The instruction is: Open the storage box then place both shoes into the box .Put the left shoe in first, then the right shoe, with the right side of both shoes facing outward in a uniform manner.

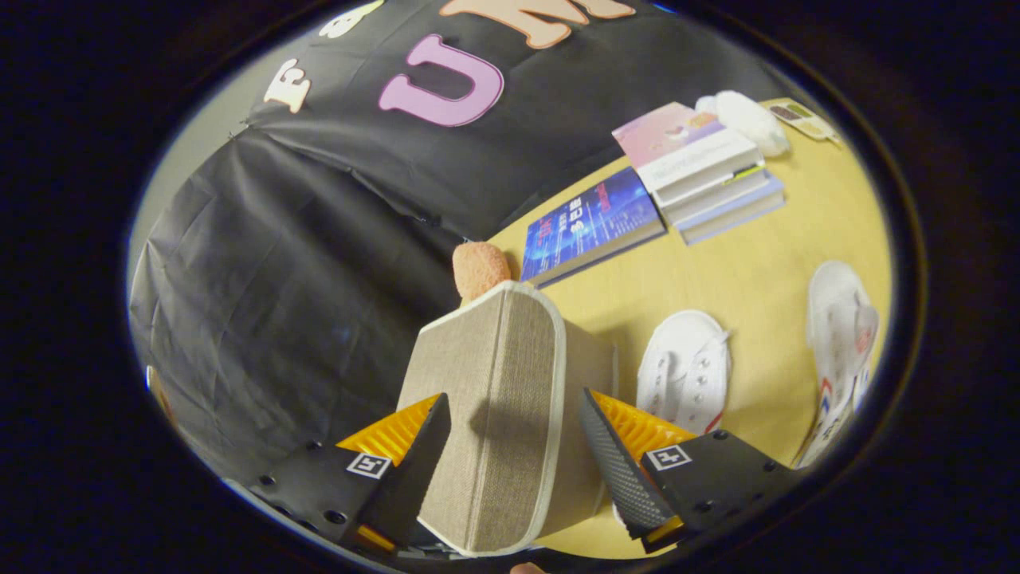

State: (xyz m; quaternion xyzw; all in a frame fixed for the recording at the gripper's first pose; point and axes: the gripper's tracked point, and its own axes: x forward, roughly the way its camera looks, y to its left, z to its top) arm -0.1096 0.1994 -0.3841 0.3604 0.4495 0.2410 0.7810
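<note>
A beige linen storage box [494, 399] with white trim stands on the yellow table [757, 271], its lid down. My gripper [514, 402] is open and straddles the box, one finger at each side of its top. The right fingertip [594, 422] stands just off the trim; I cannot tell whether the left fingertip [434, 430] touches the fabric. Beside the box, past the right finger, lies a white lace-up shoe [685, 371]. A second white shoe [841, 335] with red and blue marks lies farther out on the same side.
A blue book [594, 223] lies beyond the box, with a stack of books [701, 171] behind it. An orange fuzzy object [480, 269] pokes up just behind the box. A white plush item [745, 119] and a small card [805, 119] sit at the table's far end.
</note>
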